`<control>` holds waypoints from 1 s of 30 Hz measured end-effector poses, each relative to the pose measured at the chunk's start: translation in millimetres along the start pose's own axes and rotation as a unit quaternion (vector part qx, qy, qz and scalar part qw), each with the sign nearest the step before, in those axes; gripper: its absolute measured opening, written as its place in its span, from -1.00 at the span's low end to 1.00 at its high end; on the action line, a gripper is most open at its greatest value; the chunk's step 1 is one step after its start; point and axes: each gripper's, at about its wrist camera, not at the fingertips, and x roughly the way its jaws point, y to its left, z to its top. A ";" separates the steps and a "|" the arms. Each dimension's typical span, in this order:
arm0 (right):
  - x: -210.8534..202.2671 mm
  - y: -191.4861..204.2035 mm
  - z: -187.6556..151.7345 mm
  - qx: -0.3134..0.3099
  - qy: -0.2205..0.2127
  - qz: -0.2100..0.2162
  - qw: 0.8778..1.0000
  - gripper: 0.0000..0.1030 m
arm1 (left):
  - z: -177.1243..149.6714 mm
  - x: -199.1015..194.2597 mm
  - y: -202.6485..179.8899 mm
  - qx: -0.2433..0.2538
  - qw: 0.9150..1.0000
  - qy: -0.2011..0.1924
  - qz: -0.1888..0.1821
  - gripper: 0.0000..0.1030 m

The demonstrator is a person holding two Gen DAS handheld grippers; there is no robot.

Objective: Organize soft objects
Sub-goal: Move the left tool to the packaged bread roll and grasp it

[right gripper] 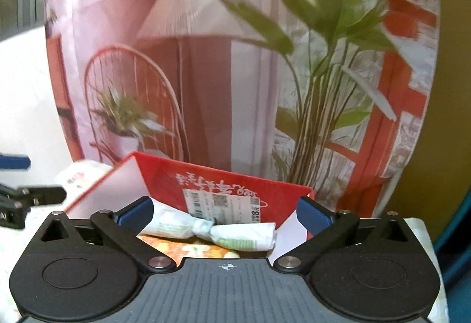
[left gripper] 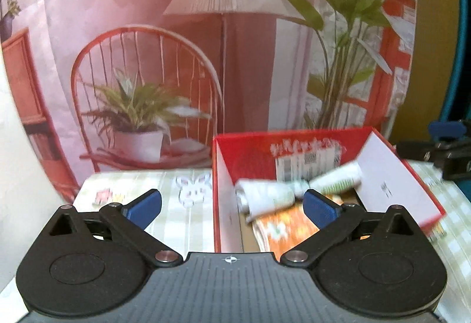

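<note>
In the red box (right gripper: 229, 184) knotted white cloth (right gripper: 212, 230) lies released; both our grippers (left gripper: 232, 205) (right gripper: 225, 212) gape wide, empty; next soft item needs finding.

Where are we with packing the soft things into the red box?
Done: a knotted white-and-green cloth lies in the red box, on top of an orange patterned cloth. In hand: nothing; the left hand-held gripper and right hand-held gripper both stand open and empty. Left: no other loose soft item shows on the checked tablecloth, so this may be nearly finished.
</note>
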 end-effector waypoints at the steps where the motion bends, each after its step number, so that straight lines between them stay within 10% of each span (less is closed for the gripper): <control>1: -7.4 -0.1 -3.0 0.004 -0.007 0.001 1.000 0.99 | -4.9 -4.6 0.7 -0.002 1.000 0.004 0.000 1.00; 17: -79.1 11.2 -107.7 0.045 0.008 0.042 0.998 0.99 | -115.2 -47.2 10.7 -0.073 0.994 0.084 -0.019 1.00; 30: -78.5 37.2 -139.0 0.039 0.050 0.044 0.997 0.99 | -120.2 -59.0 34.8 -0.067 0.994 0.088 -0.020 0.87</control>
